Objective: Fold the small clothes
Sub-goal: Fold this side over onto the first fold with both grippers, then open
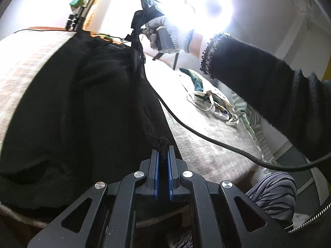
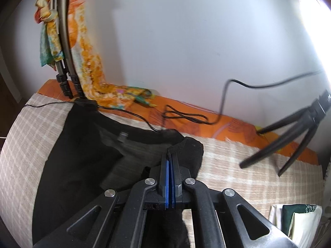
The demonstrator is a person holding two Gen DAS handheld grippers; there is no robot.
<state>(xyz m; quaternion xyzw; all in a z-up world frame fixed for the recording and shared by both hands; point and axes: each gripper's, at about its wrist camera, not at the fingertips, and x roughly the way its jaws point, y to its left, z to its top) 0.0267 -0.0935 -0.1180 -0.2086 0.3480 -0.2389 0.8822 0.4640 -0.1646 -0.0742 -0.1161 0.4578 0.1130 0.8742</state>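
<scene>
A black garment (image 1: 78, 107) lies spread over a beige checked bed cover (image 1: 24, 66). My left gripper (image 1: 163, 150) is shut on a bunched edge of the garment near the bed's front. My right gripper (image 1: 136, 39) shows in the left wrist view, held by a gloved hand (image 1: 173, 35), pinching the garment's far edge and lifting it. In the right wrist view my right gripper (image 2: 170, 157) is shut on a black fabric corner, with the garment (image 2: 78, 161) stretched out to its left over the bed cover (image 2: 238, 177).
A pile of light and green patterned clothes (image 1: 213, 101) lies on the bed to the right. A black cable (image 1: 206, 138) crosses the bed. A tripod (image 2: 289, 138) stands at the back right, a ring-light stand (image 2: 66, 41) with a colourful scarf at the back left.
</scene>
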